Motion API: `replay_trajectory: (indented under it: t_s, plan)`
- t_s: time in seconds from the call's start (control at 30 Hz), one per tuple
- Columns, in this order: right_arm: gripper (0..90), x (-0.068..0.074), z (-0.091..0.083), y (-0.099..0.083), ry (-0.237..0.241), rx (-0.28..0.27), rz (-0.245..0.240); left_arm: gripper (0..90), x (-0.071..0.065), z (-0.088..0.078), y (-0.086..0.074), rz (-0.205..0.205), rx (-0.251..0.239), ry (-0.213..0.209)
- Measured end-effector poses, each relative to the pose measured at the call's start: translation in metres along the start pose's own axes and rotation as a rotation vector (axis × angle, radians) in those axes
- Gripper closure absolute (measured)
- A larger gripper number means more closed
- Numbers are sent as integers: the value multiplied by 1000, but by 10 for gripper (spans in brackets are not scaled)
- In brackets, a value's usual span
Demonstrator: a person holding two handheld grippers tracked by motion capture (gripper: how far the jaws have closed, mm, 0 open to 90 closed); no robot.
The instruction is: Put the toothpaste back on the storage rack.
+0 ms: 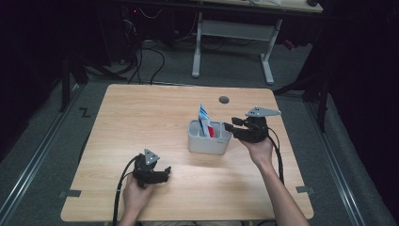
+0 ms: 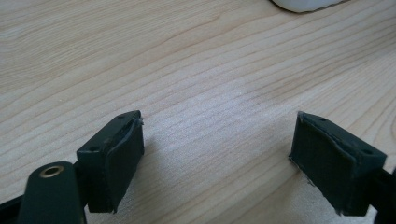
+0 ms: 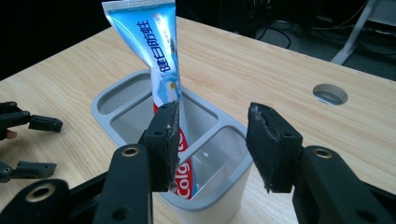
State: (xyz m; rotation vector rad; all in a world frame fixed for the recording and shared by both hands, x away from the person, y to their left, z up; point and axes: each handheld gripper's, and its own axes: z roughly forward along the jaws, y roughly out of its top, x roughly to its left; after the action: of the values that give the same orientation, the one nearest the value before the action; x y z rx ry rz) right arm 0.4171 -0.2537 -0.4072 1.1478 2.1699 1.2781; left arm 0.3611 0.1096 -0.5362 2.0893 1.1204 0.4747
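Grey holder (image 3: pixel 140 91) keeps a blue Colgate toothpaste tube (image 3: pixel 159 56), Chinese lettering readable, upright inside. Right gripper (image 3: pixel 212 140) hovers released over it; left gripper (image 2: pixel 217 158) gapes empty beside it.

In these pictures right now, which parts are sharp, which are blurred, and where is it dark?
High view: the table is lit, the room around it dark. Left gripper view: the wood grain is sharp, the near fingers soft. Right gripper view: the toothpaste tube and the grey holder are sharp, the near fingers slightly blurred.
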Motion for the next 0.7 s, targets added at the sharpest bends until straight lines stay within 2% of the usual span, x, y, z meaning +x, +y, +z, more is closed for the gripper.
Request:
replay_trajectory:
  t_s: [0.4,0.7]
  plan:
    - [562,-11,-14,-13,-9,-9,41,175,0,0,0,0,0,0]
    - [570,-11,-23,-21,-21,-36,40,175,0,0,0,0,0,0]
